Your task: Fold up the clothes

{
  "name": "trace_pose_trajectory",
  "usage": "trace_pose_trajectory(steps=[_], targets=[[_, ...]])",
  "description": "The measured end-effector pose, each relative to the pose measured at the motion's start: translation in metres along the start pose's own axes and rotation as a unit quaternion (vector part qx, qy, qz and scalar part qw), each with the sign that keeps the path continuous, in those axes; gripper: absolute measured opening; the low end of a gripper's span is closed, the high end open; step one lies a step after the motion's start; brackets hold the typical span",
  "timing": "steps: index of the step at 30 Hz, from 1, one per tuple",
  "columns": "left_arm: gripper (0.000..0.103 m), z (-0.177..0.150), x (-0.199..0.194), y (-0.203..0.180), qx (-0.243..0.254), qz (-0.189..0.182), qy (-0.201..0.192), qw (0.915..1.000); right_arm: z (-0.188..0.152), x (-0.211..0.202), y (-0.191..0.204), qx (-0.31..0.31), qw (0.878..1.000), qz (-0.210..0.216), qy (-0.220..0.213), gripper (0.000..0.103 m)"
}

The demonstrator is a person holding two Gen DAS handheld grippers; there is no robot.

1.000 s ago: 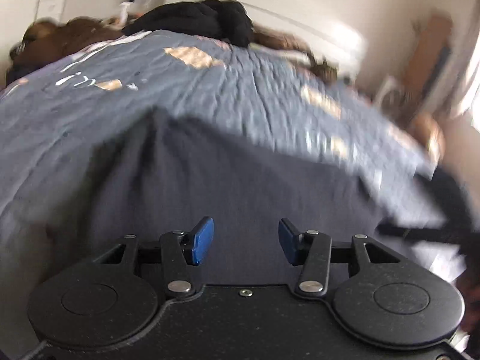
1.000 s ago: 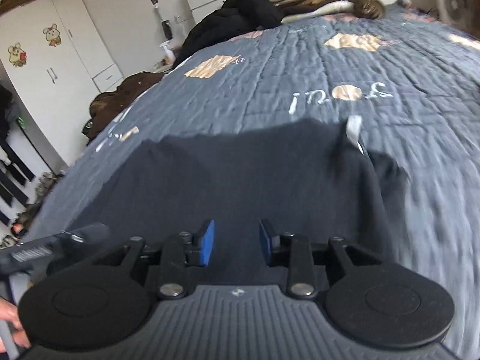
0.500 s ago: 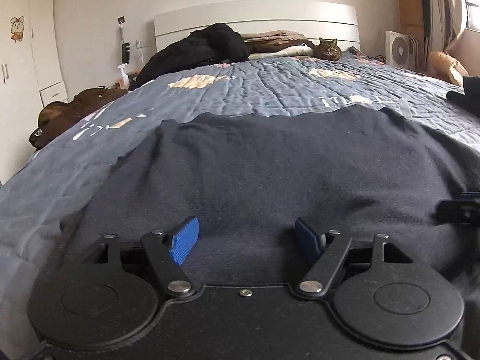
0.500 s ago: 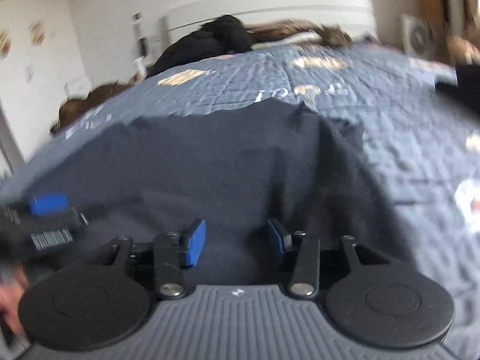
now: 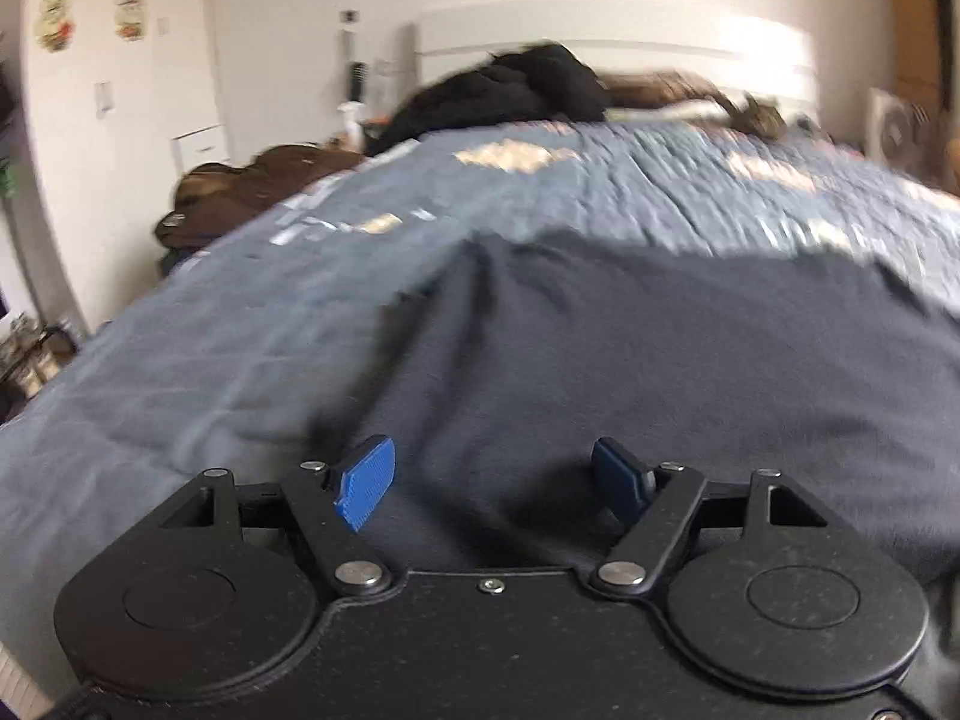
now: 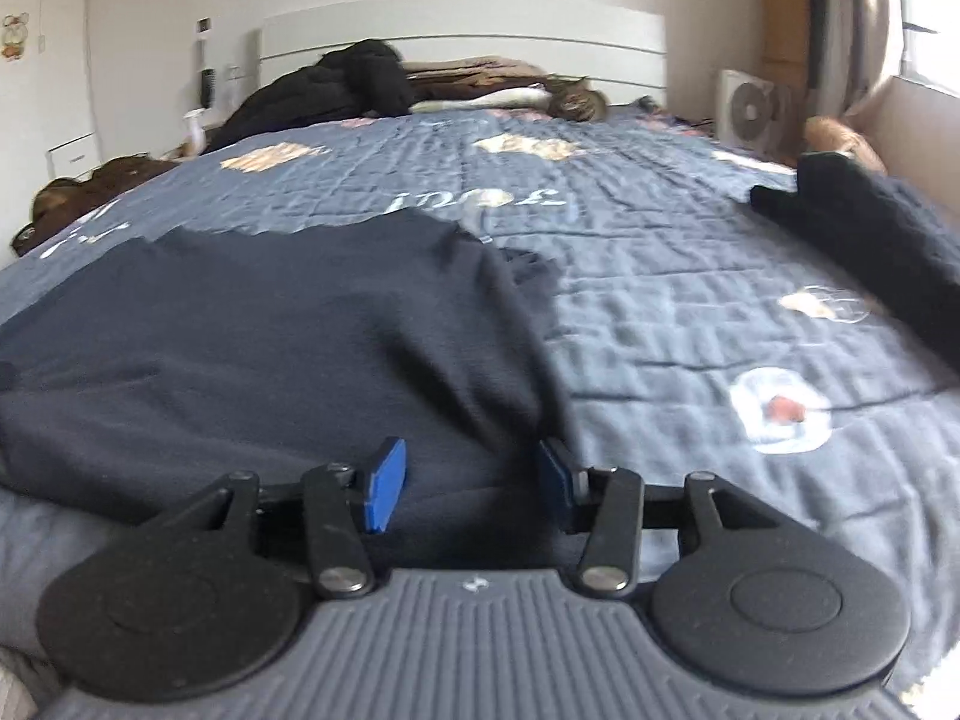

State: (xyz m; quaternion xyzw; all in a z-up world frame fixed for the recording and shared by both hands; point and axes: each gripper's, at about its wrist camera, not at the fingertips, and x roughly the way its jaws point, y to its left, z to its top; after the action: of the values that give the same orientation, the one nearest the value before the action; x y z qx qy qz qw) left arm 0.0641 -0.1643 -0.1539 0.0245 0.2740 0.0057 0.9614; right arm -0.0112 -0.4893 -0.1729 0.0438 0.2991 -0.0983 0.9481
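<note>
Navy garment (image 6: 270, 324) lies flat on the quilt (image 6: 660, 312); left tool (image 5: 492, 483) and right tool (image 6: 471, 483) both released.

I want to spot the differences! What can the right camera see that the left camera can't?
Only the right view shows the cat by the headboard, the black garment lying apart at the bed's right side, and the round white print on the quilt. Only the left view shows the two pictures on the wall. Both show the dark shirt spread on the quilt, the black coat near the headboard, the fan, and an open tool: left tool, right tool.
</note>
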Motion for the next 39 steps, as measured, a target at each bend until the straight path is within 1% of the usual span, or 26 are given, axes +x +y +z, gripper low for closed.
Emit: trace_pose_trajectory(steps=[1,3,4,6,8,9,10,12,14,15,18,19,21,24,27,30,32,35,36,37,39], targets=[[0.072,0.004,-0.005,0.007,-0.021,0.002,-0.005,0.9998,0.001,-0.005,-0.003,0.015,1.000,-0.008,-0.004,0.048],[0.072,0.011,-0.015,0.021,-0.065,-0.014,-0.007,0.9978,0.005,-0.016,-0.007,0.043,0.999,-0.024,-0.017,0.049],[0.072,0.013,-0.018,0.026,-0.083,-0.026,-0.006,0.9962,0.007,-0.021,-0.008,0.050,0.998,-0.014,-0.024,0.049],[0.075,0.014,-0.024,0.035,-0.116,-0.047,-0.002,0.9922,0.012,-0.029,-0.002,0.046,0.998,0.030,-0.039,0.049],[0.079,0.010,-0.025,0.044,-0.162,-0.057,0.017,0.9849,0.015,-0.034,0.007,0.042,0.995,0.071,-0.050,0.049],[0.080,0.006,-0.025,0.051,-0.190,-0.061,0.027,0.9794,0.016,-0.035,0.012,0.040,0.994,0.090,-0.053,0.050],[0.080,0.002,-0.024,0.058,-0.219,-0.065,0.038,0.9728,0.017,-0.032,0.015,0.044,0.993,0.105,-0.044,0.050],[0.080,-0.007,-0.023,0.072,-0.275,-0.073,0.060,0.9567,0.016,-0.024,0.021,0.049,0.991,0.126,-0.025,0.051],[0.080,-0.015,-0.024,0.085,-0.316,-0.075,0.070,0.9432,0.014,-0.014,0.027,0.042,0.992,0.116,0.006,0.052],[0.080,-0.018,-0.023,0.092,-0.334,-0.076,0.074,0.9364,0.012,-0.008,0.028,0.037,0.994,0.099,0.026,0.052],[0.079,-0.027,-0.019,0.110,-0.385,-0.084,0.087,0.9149,0.012,-0.001,0.022,0.043,0.996,0.064,0.042,0.052],[0.078,-0.028,-0.019,0.114,-0.391,-0.082,0.089,0.9124,0.014,-0.002,0.022,0.048,0.996,0.067,0.036,0.052],[0.078,-0.031,-0.017,0.119,-0.396,-0.078,0.094,0.9103,0.017,-0.003,0.022,0.056,0.995,0.073,0.025,0.052],[0.078,-0.035,-0.011,0.118,-0.404,-0.094,0.104,0.9038,0.023,-0.005,0.022,0.070,0.994,0.081,0.008,0.053],[0.078,-0.039,-0.007,0.114,-0.411,-0.101,0.104,0.9000,0.028,-0.007,0.021,0.083,0.992,0.090,-0.009,0.053],[0.078,-0.041,-0.001,0.111,-0.416,-0.096,0.103,0.8984,0.034,-0.009,0.021,0.096,0.990,0.098,-0.025,0.053],[0.078,-0.042,0.003,0.106,-0.411,-0.091,0.101,0.9015,0.035,-0.007,0.025,0.095,0.989,0.108,-0.028,0.054],[0.078,-0.041,0.006,0.095,-0.381,-0.083,0.090,0.9164,0.034,0.003,0.035,0.084,0.988,0.126,-0.016,0.054],[0.078,-0.041,0.007,0.093,-0.379,-0.081,0.086,0.9180,0.032,0.008,0.038,0.084,0.988,0.129,-0.007,0.054],[0.078,-0.041,0.009,0.092,-0.379,-0.079,0.082,0.9184,0.030,0.012,0.040,0.085,0.988,0.129,0.003,0.054],[0.077,-0.042,0.011,0.093,-0.394,-0.083,0.074,0.9123,0.026,0.019,0.044,0.086,0.988,0.129,0.019,0.054]])
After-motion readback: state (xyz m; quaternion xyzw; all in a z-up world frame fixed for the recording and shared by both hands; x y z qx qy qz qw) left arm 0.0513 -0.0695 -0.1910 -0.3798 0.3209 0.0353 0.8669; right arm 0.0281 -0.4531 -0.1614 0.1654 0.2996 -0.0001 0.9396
